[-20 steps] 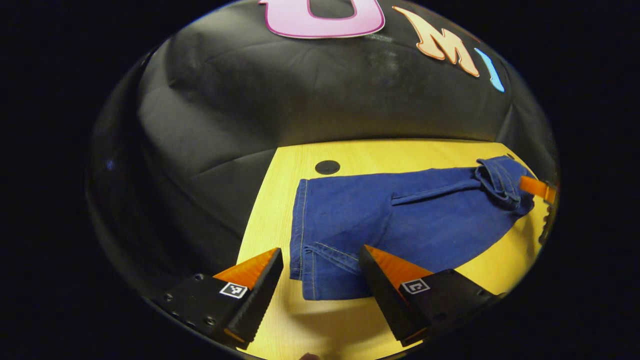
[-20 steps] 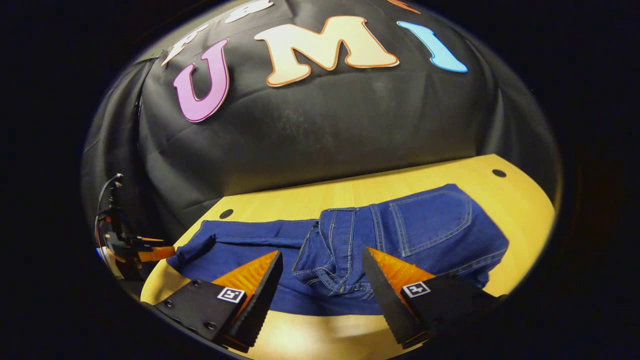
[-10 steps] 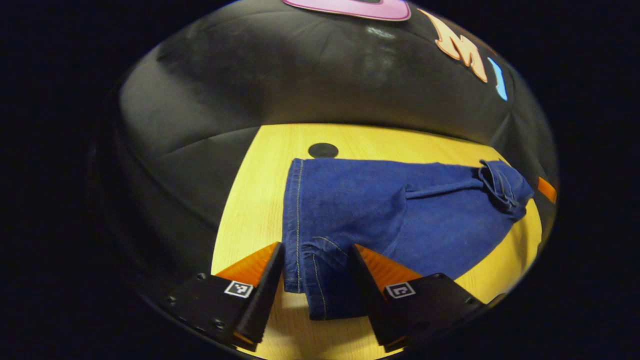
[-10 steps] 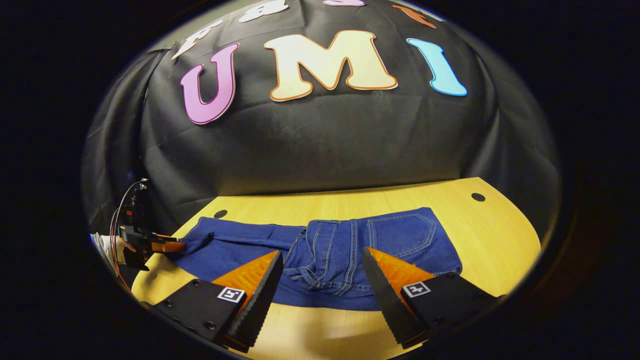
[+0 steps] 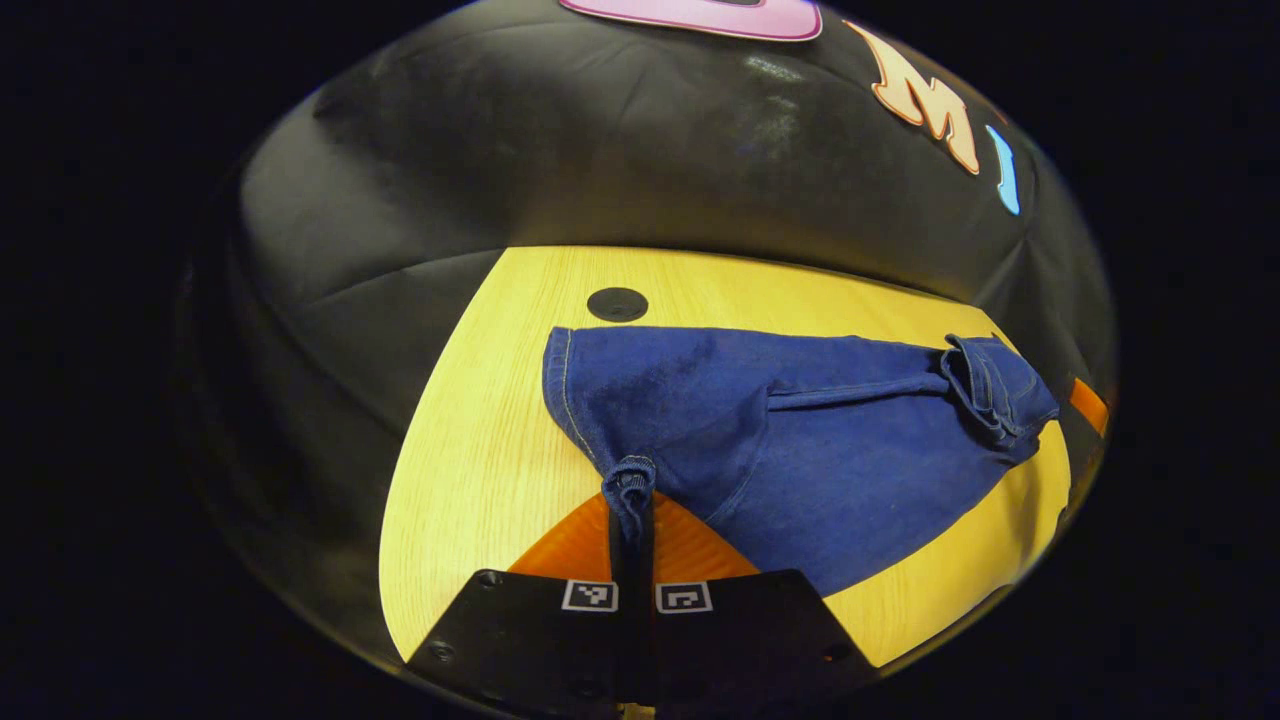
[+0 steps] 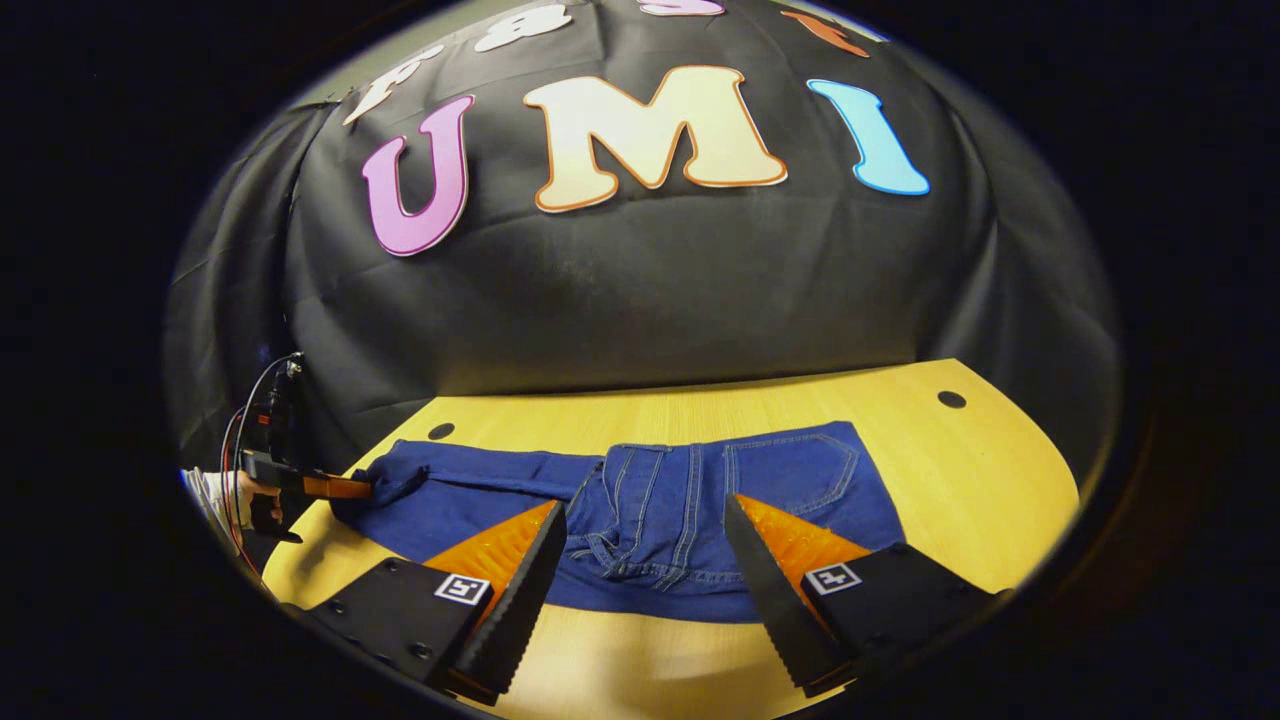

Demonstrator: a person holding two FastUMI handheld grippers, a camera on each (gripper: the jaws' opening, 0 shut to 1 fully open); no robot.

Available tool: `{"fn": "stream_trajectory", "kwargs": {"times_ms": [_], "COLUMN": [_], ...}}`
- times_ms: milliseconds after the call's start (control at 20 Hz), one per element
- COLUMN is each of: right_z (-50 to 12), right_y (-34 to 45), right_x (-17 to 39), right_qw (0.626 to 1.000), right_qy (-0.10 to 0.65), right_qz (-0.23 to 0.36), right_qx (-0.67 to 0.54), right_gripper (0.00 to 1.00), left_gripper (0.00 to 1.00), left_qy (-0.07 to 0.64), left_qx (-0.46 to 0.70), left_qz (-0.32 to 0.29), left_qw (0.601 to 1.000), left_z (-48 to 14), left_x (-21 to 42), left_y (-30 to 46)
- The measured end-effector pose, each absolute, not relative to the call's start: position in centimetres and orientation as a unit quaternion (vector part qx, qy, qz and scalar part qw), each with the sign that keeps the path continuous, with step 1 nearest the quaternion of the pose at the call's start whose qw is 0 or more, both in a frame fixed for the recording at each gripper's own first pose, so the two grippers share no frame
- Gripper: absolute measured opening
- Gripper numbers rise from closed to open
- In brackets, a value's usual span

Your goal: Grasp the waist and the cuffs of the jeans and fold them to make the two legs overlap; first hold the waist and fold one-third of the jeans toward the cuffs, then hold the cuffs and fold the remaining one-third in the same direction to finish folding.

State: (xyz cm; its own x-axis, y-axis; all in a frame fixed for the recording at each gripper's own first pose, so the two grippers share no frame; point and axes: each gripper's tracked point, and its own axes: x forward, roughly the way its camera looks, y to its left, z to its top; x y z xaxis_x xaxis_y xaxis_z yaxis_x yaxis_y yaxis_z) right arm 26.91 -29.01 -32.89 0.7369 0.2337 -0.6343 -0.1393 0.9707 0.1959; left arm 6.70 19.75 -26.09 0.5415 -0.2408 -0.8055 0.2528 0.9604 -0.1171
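Lying on yellow table point(image 6: 1000, 500), jeans point(image 6: 650, 500); left tool point(image 5: 631, 500) pinches cuff, right tool point(image 6: 640, 560) wide.

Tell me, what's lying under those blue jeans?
A yellow wooden table lies under the jeans, with a dark round hole just past the cuff end. Whatever sits beneath the denim itself is covered. The left claw pinches a cuff; the right claw hovers open at the waist.

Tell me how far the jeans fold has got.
Done: the jeans lie flat along the table, legs apparently overlapped already. In hand: the left gripper is shut on the cuffs, while the right gripper is open, its fingers either side of the waist, not gripping. Left: the waist fold of one-third toward the cuffs, then the cuff fold.
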Motion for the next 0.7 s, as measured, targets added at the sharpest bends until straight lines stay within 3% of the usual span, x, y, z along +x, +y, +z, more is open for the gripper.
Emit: {"fn": "stream_trajectory", "kwargs": {"times_ms": [450,500,550,700], "right_z": [-29.4,-28.8,-28.4,-27.0], "right_y": [-34.8,-35.7,-36.6,-39.6], "right_x": [27.8,27.8,27.6,27.5], "right_qw": [0.937,0.937,0.937,0.940], "right_qy": [0.322,0.320,0.318,0.311], "right_qz": [0.109,0.110,0.111,0.115], "right_qx": [0.087,0.086,0.086,0.082], "right_gripper": [0.98,0.93,0.98,0.98], "left_gripper": [0.00,0.00,0.00,0.00], "left_qy": [0.389,0.385,0.378,0.357], "left_qx": [-0.060,-0.062,-0.066,-0.080], "left_qz": [-0.187,-0.196,-0.202,-0.226], "left_qw": [0.900,0.900,0.901,0.903], "left_z": [-13.6,-12.7,-11.8,-9.2], "left_x": [7.3,7.0,7.2,7.3], "left_y": [8.9,6.9,5.2,-0.7]}}
